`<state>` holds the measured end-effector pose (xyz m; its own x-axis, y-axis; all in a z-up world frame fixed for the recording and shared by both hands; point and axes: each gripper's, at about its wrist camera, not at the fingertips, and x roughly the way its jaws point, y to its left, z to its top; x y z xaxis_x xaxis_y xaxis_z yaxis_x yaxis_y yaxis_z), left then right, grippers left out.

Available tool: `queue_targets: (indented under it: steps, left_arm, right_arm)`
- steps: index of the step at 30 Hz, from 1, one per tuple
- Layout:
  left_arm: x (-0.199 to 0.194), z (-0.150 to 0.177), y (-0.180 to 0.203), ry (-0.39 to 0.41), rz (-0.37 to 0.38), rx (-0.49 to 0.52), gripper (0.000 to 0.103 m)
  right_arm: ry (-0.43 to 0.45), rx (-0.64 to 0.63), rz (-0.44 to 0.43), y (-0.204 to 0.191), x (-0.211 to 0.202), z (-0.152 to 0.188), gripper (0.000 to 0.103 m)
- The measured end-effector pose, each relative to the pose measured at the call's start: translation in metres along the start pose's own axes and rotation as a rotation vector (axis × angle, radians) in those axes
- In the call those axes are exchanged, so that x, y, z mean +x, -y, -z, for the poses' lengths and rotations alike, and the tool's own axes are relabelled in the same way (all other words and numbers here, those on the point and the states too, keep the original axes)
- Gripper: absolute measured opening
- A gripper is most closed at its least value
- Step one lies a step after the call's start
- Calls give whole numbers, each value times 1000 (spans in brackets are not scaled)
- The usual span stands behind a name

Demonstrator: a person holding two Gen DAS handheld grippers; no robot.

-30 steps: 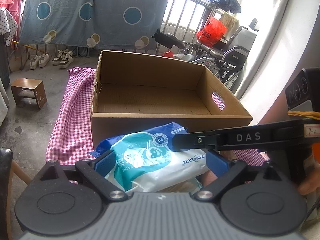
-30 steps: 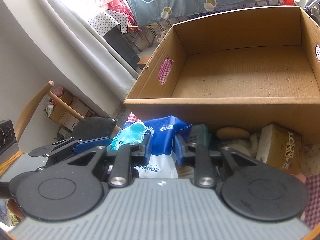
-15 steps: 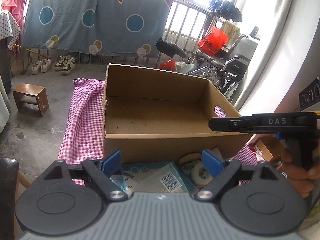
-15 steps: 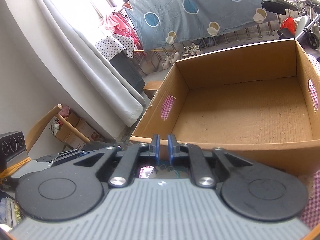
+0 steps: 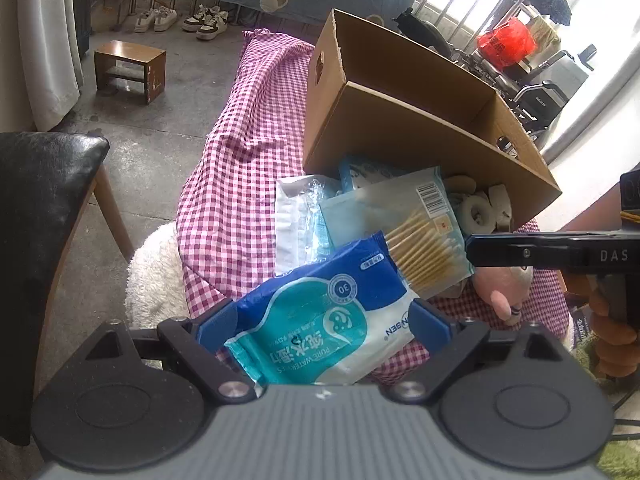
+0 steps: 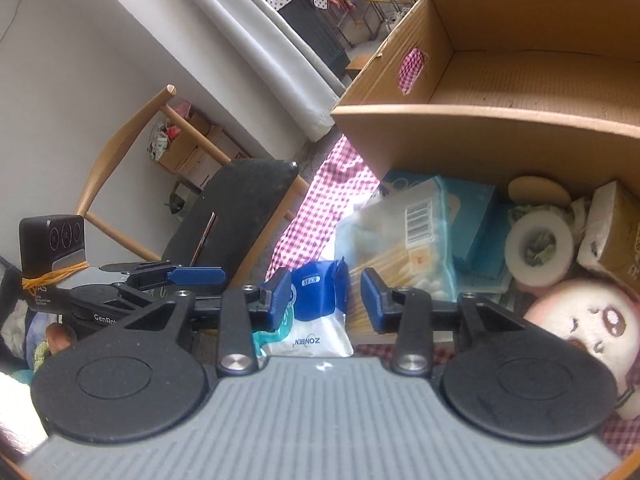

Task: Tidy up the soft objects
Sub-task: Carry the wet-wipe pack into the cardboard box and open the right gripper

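Note:
A blue and teal wipes pack [image 5: 320, 312] sits deep between my left gripper's [image 5: 324, 320] blue pads, its sides against both, and the gripper is shut on it. The pack's blue far end [image 6: 316, 292] sticks up between my right gripper's [image 6: 326, 300] pads, which stand apart from it as the jaws are opening. In the left wrist view the right gripper [image 5: 472, 248] reaches in from the right. Behind stands an open cardboard box [image 5: 400, 140], its inside [image 6: 520, 76] bare.
On the pink checked cloth [image 5: 240, 180] before the box lie a cotton swab pack [image 5: 420, 240], a clear packet [image 5: 296, 220], tape rolls [image 6: 538, 244] and a pink plush [image 6: 580, 328]. A black-seated chair [image 5: 40, 200] stands on the left. A hand [image 5: 612, 340] holds the right gripper.
Half a second ago the left jaws were empty and the right gripper was shut above the box. Now both have dropped toward the table, the pack is in the left jaws, and the right has opened.

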<state>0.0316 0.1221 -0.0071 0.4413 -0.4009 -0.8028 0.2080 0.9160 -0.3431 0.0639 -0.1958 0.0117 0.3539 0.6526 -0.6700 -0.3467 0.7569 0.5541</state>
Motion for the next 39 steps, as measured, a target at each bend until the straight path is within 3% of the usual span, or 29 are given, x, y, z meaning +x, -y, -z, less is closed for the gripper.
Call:
queue_targets:
  steps: [4,9,12,18,20,27,34,39]
  left_arm:
    - [19,30,-7,-65,-24,-1,93]
    - [42,39,-5,-98,-64,37,94]
    - [46,40,-6,-98,-31,41,94]
    - [48,40,-3,-73,12,34,94]
    - [48,37,4,-64,21,38,94]
    - [40,10,27,21,61,77,94]
    - [27,-51,66,115,105,179,94]
    - [21,-107,106,190,109,289,94]
  right_arm:
    - [-78,-31,41,-13,29,13,38]
    - [-124,-39,82,-17,49,15,40]
    - [-147,-34,99,-16,60,14,41]
    - [-176,5,52,-15,81,15,41]
    - [-165,16,45,-14,80,13,36]
    - [-57,17,64,-10,43,-1,34]
    - [93,71,55,7,-5,-42,33]
    - [188,88,48,22,-35,-92,33]
